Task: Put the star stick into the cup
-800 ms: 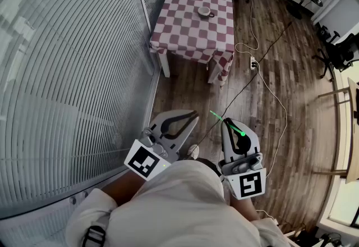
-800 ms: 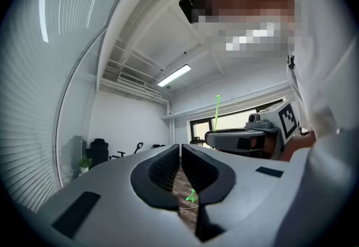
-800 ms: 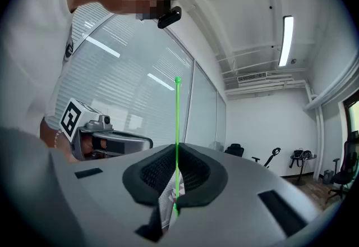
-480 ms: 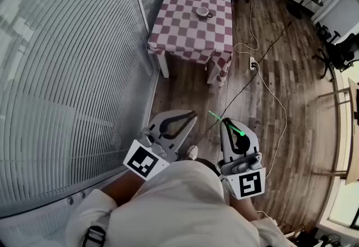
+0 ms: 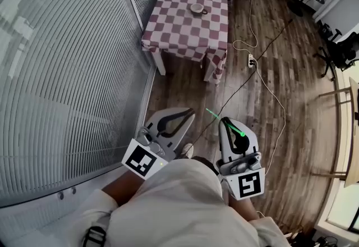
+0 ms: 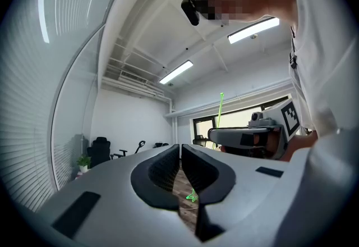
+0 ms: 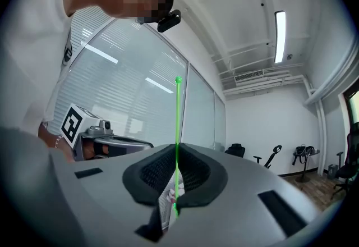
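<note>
Cup point(image 5: 197, 8) on checkered table point(image 5: 182, 30), wooden floor point(image 5: 303, 72)

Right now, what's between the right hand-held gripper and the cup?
From the right hand-held gripper to the cup, the head view shows wooden floor crossed by a black cable, then checkered tablecloth.

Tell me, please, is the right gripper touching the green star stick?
Touching. In the right gripper view, the right gripper has its jaws closed on the star stick, which rises straight up from between the pads.
</note>
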### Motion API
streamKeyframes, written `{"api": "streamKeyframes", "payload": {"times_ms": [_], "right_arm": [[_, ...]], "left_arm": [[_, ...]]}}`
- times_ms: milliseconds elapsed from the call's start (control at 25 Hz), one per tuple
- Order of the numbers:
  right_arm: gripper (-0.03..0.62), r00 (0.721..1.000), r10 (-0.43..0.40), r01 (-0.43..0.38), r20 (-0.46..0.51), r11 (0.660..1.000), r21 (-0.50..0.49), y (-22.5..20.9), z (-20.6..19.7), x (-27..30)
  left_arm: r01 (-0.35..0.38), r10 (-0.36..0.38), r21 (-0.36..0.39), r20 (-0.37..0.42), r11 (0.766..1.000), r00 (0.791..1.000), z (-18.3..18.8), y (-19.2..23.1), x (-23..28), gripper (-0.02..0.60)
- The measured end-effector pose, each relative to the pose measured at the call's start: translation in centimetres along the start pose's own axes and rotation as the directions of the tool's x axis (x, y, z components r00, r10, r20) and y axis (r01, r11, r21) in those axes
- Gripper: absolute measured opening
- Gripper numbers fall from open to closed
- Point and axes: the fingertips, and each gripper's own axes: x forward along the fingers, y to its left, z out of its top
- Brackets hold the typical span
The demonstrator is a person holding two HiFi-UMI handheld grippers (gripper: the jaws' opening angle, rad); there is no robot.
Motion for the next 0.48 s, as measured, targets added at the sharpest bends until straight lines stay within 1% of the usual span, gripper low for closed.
{"api": "streamKeyframes", "payload": {"times_ms": [280, 480], "right_arm": [[0.038, 1.0, 0.009, -0.009, 0.004, 1.0, 0.004, -2.1, -0.2, -1.1], [0.038, 1.0, 0.018, -0.018, 0.004, 1.0, 0.007, -2.9, -0.4, -0.9]], "left_arm": [[-0.019, 0.019, 0.004, -0.008, 1.0, 1.0, -0.3, -1.2, 1.8, 0.034], [-0.026, 0.026, 0.007, -0.009, 1.0, 1.0, -0.5, -1.3, 2.6, 0.034]]}}
